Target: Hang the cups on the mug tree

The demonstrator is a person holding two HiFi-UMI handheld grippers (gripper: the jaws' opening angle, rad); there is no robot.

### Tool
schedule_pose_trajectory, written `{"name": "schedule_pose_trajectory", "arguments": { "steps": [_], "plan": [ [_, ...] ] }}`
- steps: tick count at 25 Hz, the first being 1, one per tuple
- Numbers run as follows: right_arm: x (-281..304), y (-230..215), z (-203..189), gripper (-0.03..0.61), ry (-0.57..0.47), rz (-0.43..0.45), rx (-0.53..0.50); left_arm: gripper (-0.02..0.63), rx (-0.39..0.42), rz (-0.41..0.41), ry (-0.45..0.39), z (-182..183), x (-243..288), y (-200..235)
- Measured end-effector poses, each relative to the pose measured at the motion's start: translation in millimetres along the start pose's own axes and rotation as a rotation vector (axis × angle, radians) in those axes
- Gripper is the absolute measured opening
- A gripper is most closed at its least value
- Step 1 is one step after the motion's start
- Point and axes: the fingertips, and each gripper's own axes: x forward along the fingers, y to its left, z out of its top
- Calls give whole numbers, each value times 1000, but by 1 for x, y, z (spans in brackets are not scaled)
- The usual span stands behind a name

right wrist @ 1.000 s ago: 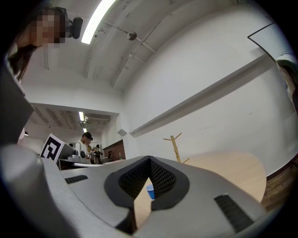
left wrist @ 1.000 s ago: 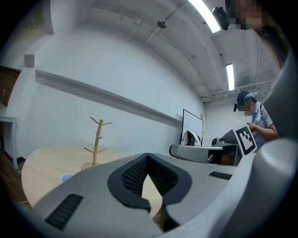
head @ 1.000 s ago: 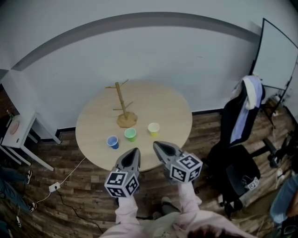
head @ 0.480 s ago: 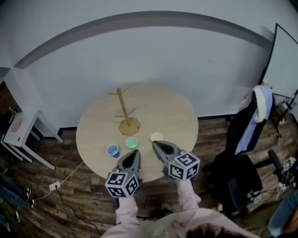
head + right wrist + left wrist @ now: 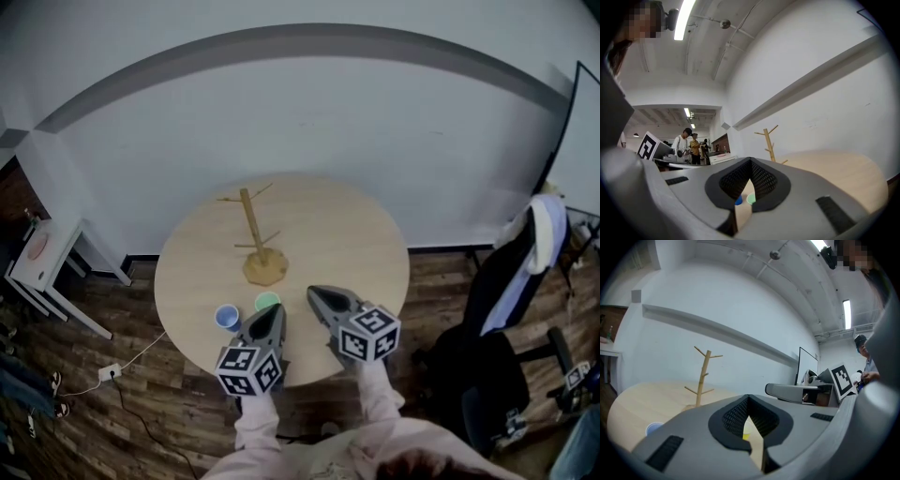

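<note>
Pickup of a first cup is looking like the step in hand, since the mug tree [image 5: 255, 234] is standing bare toward the back of the round worktop [image 5: 356, 234]. To do it well, I am judging that one gripper is needing to part its fingers before it is down at a cup. It is then needing to close on the wall or rim so that the cup is hanging free to slip over a branch. Whether the cups are carrying handles is too small to tell. The other gripper is better off well apart from the tree's thin branches, which are looking easy to knock.

Both pairs of fingers are pressing together with nothing between them. The left gripper [image 5: 272, 309] and the right gripper [image 5: 314, 292] are hovering side by side over the worktop's near edge, pointing roughly level toward the tree. The green cup [image 5: 267, 302] is sitting just beside the left gripper's tips, and the blue cup [image 5: 226, 317] is sitting a little further to their left. The yellow cup [image 5: 746, 431] is not showing in the head view, where the right gripper is likely covering it. It is showing low in the left gripper view, beneath the closed fingertips. The tree is standing well beyond all three cups.
</note>
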Motion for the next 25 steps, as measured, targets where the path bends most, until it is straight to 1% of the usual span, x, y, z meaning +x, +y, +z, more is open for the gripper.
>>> {"name": "schedule_pose_trajectory", "arguments": {
  "steps": [6, 11, 18, 25],
  "plan": [
    [12, -17, -7, 0, 40, 28, -12, 5, -18, 9, 10, -6, 24, 5],
    [12, -33, -23, 0, 90, 33, 4, 5, -38, -4, 44, -25, 41, -1],
    [11, -57, -57, 2, 166, -25, 11, 5, -63, -30, 101, -50, 60, -1],
    [4, -78, -76, 2, 197, -128, 41, 5, -81, -95, 185, -72, 74, -8]
  ]
}}
